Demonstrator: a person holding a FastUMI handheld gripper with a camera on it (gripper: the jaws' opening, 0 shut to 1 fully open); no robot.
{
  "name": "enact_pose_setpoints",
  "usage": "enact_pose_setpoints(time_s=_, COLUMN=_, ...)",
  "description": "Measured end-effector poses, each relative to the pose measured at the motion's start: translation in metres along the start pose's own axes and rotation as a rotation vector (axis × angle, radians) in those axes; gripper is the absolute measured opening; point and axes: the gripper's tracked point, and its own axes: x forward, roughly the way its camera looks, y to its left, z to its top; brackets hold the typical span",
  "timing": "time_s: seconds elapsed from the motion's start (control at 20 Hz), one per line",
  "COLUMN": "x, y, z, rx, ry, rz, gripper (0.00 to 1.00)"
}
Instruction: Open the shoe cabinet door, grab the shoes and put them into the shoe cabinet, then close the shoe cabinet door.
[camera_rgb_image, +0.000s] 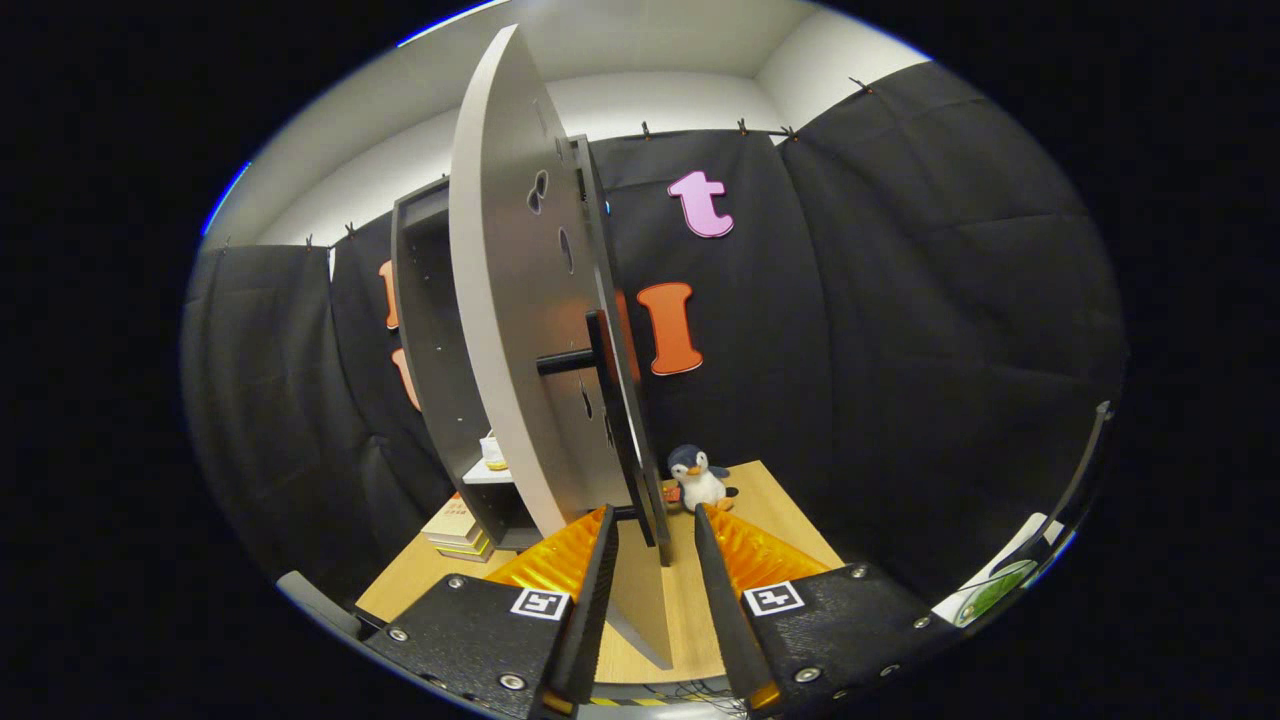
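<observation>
The shoe cabinet (430, 350) is a dark grey box standing on the wooden table (780, 520), to the left beyond the fingers. Its light grey door (510, 300) is swung open and I see it almost edge-on, with a black handle (580, 362) sticking out of its face. A dark thin panel (640, 470) runs down just behind the door. The door's lower corner reaches down between the fingers of my gripper (652, 515), which is open and straddles it. A small white and yellow thing (492, 452), possibly a shoe, sits on a white shelf inside the cabinet.
A plush penguin (697, 478) stands on the table just beyond the right finger. A stack of books (455, 530) lies at the cabinet's foot on the left. The table's near edge lies just below the fingers.
</observation>
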Motion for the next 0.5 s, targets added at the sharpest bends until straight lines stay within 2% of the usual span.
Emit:
enact_pose_setpoints(time_s=0.3, x=0.0148, y=-0.0040, z=-0.0044, rx=-0.018, ry=0.012, rz=0.019, gripper=0.53)
enact_pose_setpoints(time_s=0.5, x=0.0134, y=0.0046, z=-0.0045, rx=-0.080, ry=0.015, rz=0.005, gripper=0.53)
